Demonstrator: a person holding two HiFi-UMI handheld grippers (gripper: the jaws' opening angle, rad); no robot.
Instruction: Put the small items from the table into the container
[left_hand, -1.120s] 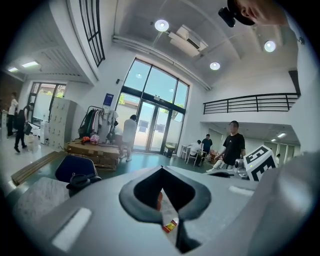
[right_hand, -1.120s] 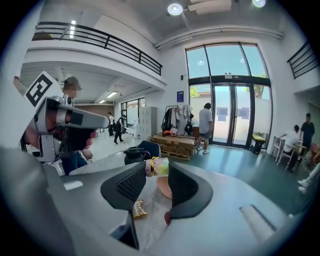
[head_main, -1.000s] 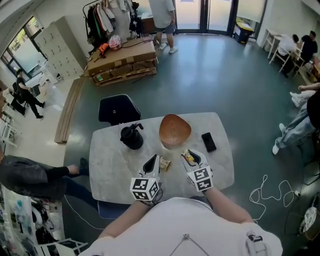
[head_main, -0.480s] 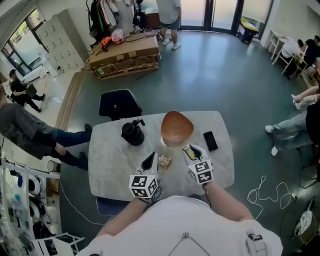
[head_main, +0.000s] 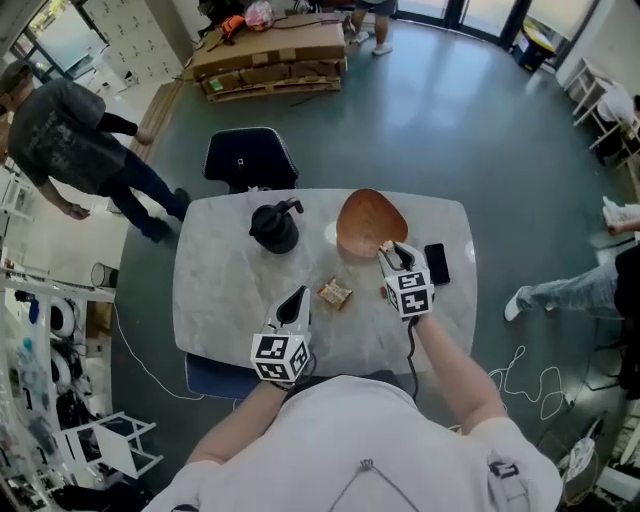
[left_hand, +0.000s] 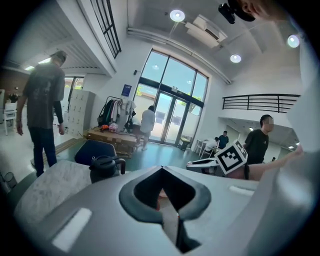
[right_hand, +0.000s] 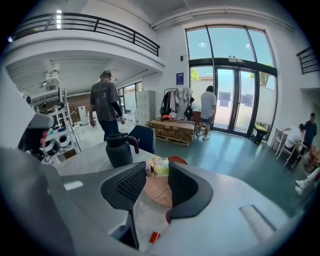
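Note:
My right gripper is shut on a small yellow and pink packet and hovers at the near rim of the wooden bowl. On the table between both grippers lies a brown snack packet. A tiny red item rests just below the right gripper. My left gripper sits lower left of the snack packet, its jaw tips touching and holding nothing.
A black kettle stands left of the bowl on the white marble table. A black phone lies right of the bowl. A blue chair is behind the table, and a person walks past at the far left.
My right gripper carried the small packet forward and to the right, from mid-table to the bowl's near rim. The left gripper shifted slightly. A person walked along the left side.

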